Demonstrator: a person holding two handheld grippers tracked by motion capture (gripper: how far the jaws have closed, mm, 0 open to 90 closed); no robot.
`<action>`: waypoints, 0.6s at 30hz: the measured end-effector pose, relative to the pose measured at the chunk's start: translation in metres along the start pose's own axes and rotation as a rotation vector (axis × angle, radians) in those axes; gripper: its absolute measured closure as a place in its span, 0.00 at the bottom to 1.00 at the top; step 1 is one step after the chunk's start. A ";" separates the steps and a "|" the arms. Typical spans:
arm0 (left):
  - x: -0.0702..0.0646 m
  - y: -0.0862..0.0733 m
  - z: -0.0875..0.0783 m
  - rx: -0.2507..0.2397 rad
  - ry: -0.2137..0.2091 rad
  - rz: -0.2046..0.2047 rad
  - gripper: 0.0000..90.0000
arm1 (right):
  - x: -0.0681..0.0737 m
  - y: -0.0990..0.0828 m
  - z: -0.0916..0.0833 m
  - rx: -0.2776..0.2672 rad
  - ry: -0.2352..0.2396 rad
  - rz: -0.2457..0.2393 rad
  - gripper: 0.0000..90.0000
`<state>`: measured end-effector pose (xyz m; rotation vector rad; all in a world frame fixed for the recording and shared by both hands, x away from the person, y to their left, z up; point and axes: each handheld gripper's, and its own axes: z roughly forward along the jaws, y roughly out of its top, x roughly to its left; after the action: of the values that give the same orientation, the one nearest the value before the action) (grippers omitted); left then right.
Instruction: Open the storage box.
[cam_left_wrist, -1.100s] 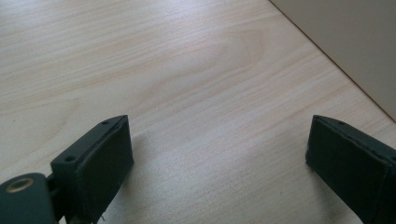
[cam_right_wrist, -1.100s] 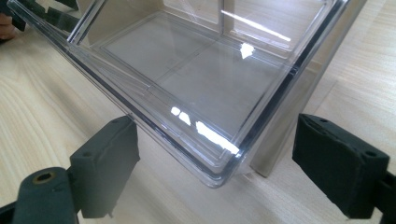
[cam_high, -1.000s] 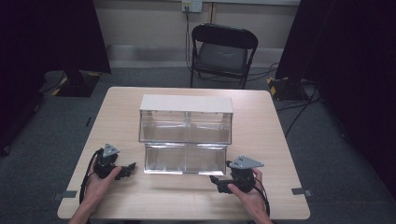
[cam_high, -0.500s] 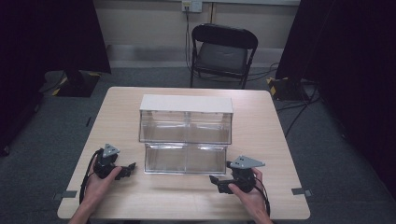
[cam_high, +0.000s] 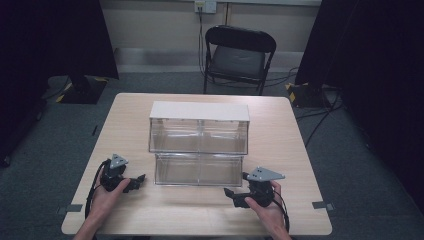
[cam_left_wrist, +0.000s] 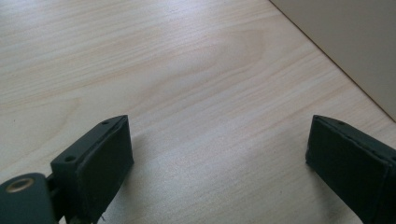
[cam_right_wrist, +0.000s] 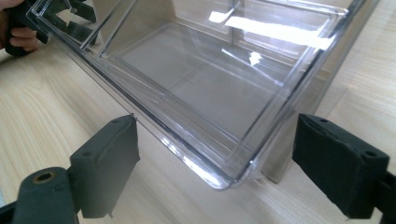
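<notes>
Clear plastic, two tiers under a pale lid: drawer unit (cam_high: 199, 127) mid-table, lower drawer (cam_high: 198, 170) drawn out toward the near edge and seemingly empty. Hardly anything different from a second ago: same drawer position, same resting place for the left gripper (cam_high: 139, 181) on the wooden table (cam_high: 280, 145), merely a slight nudge of the right gripper (cam_high: 232, 196) toward the drawer's front right corner. Best read as an approach, with no grasp made yet and any push or pull of the drawer yet to come. From the right gripper view: right gripper (cam_right_wrist: 215, 140) released, jaws gaping either side of the rounded near corner of the lower drawer (cam_right_wrist: 210, 93), apparently not touching it; far off, through the clear wall, a glimpse of the left hand (cam_right_wrist: 18, 32). From the left gripper view: left gripper (cam_left_wrist: 219, 140) likewise parted and holding nothing, bare wood grain between the jaws, a beige panel (cam_left_wrist: 355, 42), likely the unit's side, cutting the upper right corner. From the high view, by contrast, the whole layout: hands flanking the drawer, left gripper just beside its left end but apart, right gripper near its right end, black chair (cam_high: 239, 55) beyond the table. Too small from up there to judge the jaw gaps.
</notes>
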<state>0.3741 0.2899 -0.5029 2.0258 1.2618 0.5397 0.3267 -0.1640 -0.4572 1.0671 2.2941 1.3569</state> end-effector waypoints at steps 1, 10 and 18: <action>0.000 0.000 0.000 0.000 0.000 0.000 0.07 | 0.000 0.000 0.000 0.000 0.000 0.000 0.15; 0.000 0.000 0.000 0.000 0.000 -0.001 0.07 | 0.001 0.001 -0.003 -0.014 -0.001 -0.007 0.16; 0.000 0.000 0.000 -0.001 -0.001 -0.001 0.07 | 0.001 0.002 -0.005 -0.018 -0.001 -0.012 0.16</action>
<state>0.3742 0.2898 -0.5030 2.0246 1.2621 0.5386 0.3240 -0.1657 -0.4528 1.0467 2.2795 1.3703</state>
